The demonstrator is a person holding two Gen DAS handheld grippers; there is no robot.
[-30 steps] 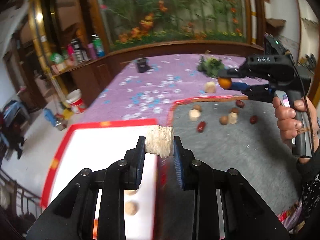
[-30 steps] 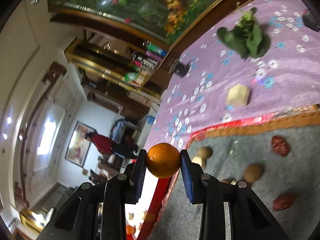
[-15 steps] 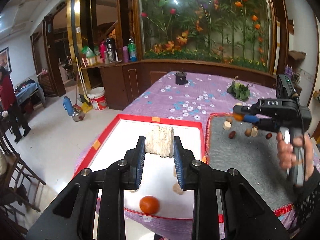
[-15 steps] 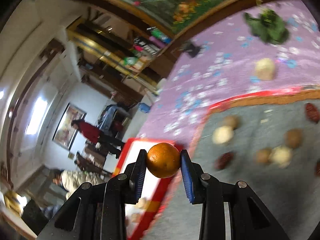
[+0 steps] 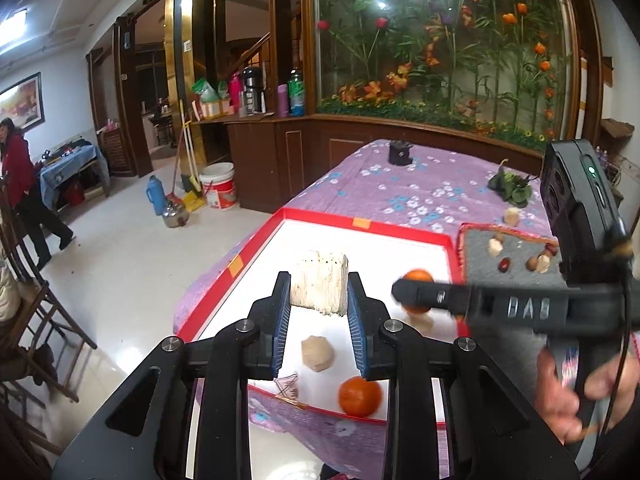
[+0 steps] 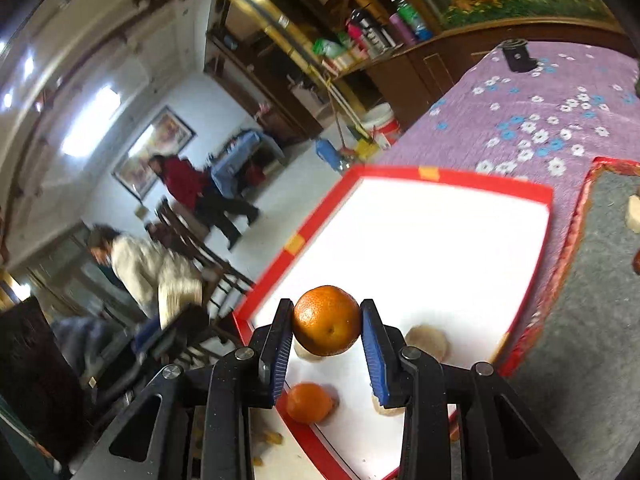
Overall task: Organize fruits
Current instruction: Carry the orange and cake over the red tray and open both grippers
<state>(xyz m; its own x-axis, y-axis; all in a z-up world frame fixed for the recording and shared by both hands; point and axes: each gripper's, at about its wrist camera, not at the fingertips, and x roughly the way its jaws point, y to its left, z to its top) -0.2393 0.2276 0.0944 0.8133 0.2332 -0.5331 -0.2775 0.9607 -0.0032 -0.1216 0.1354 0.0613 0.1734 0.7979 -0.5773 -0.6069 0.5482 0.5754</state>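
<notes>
An orange (image 6: 326, 320) is gripped in the right tongs (image 6: 326, 344) above the red-rimmed white tray (image 6: 440, 184). The left tongs (image 5: 319, 312) clench a pale fibrous chunk (image 5: 319, 288) nearby. Released high, the orange could roll off the tray.

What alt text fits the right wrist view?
The right gripper is shut on a round orange tangerine above a red-rimmed white tray. A second tangerine and pale beige chunks lie on the tray, which sits on a purple floral tablecloth beside a grey mat.
</notes>
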